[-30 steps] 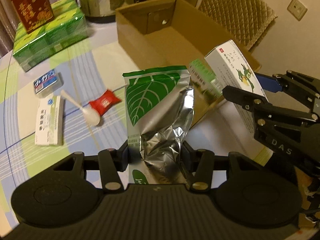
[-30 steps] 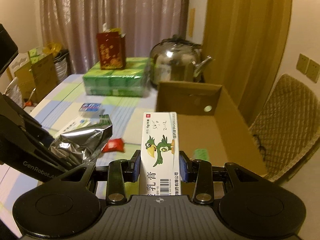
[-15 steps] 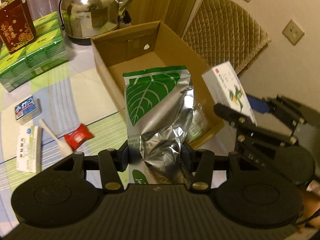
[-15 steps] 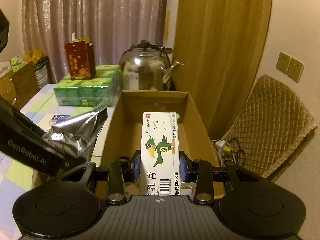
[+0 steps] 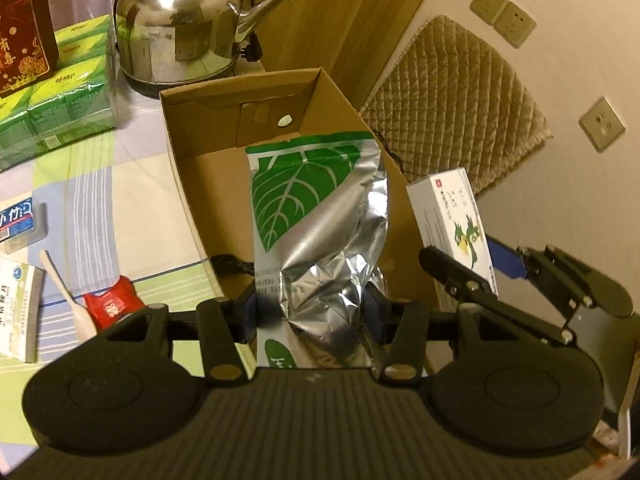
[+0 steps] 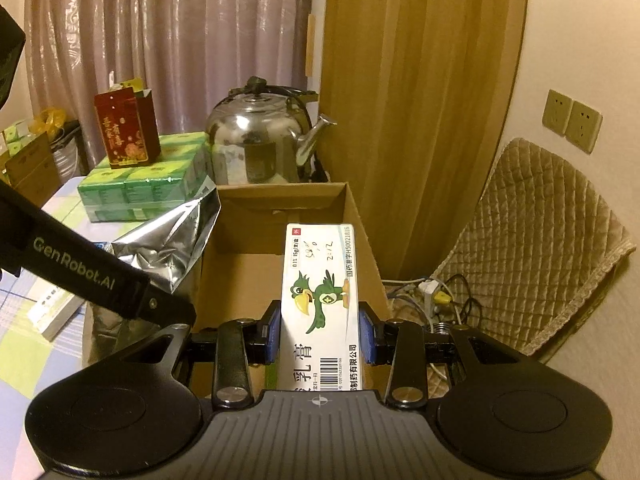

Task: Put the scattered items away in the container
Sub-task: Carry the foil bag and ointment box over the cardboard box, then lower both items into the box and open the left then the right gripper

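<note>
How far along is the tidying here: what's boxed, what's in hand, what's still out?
Boxed: nothing can be made out in the cardboard box. In hand: left gripper grips the foil pouch, right gripper the parrot carton, both over the box. Still out: blue pack, white spoon, red sachet, white medicine box.

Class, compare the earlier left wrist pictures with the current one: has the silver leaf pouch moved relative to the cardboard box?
Yes. The silver leaf pouch, clamped in the left gripper, has moved from over the tablecloth toward and over the open cardboard box.
</note>
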### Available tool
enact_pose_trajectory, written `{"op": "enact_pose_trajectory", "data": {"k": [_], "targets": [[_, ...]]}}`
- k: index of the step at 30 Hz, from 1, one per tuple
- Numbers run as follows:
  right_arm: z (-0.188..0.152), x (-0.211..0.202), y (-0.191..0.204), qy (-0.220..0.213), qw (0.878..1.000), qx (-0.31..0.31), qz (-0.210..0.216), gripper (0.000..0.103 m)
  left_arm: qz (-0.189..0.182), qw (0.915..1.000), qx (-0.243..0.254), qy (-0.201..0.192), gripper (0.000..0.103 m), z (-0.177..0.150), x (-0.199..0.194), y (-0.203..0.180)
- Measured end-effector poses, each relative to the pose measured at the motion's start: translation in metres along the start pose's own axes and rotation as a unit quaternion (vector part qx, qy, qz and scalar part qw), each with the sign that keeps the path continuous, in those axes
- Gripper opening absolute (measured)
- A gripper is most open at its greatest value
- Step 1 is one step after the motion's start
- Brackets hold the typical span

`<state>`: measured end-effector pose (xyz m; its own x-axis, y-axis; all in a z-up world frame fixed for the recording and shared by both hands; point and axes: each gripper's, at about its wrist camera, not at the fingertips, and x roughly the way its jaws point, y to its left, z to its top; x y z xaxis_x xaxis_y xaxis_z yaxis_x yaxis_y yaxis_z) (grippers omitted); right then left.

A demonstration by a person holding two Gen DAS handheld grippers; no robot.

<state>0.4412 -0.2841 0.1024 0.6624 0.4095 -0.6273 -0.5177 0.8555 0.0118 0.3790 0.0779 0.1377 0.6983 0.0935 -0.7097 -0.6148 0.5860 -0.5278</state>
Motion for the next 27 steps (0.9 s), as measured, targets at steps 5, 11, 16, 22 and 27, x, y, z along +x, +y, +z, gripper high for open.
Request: {"op": "enact_pose_trajectory", "data": {"k": [5, 11, 16, 22, 27], "targets": [[0.001, 0.015, -0.009, 0.006, 1.0, 0.005, 0.001, 0.035, -0.009, 0.9998, -0.019, -0.002, 0.046, 0.012, 0.013, 0.0], [0.003, 0.028, -0.015, 0.011, 1.0, 0.007, 0.002, 0.035, -0.019, 0.9993, -0.031, -0.002, 0.046, 0.02, 0.028, 0.0], [0.003, 0.037, -0.019, 0.015, 1.0, 0.008, 0.001, 0.035, -0.021, 0.999, -0.04, 0.0, 0.046, 0.022, 0.04, 0.003], [0.002, 0.044, -0.02, 0.019, 1.0, 0.008, 0.0, 0.035, -0.015, 0.9987, -0.049, -0.005, 0.05, 0.021, 0.046, 0.008], [0.001, 0.045, -0.02, 0.021, 1.0, 0.01, 0.001, 0.035, -0.005, 0.9987, -0.049, -0.014, 0.05, 0.02, 0.042, 0.016]]}}
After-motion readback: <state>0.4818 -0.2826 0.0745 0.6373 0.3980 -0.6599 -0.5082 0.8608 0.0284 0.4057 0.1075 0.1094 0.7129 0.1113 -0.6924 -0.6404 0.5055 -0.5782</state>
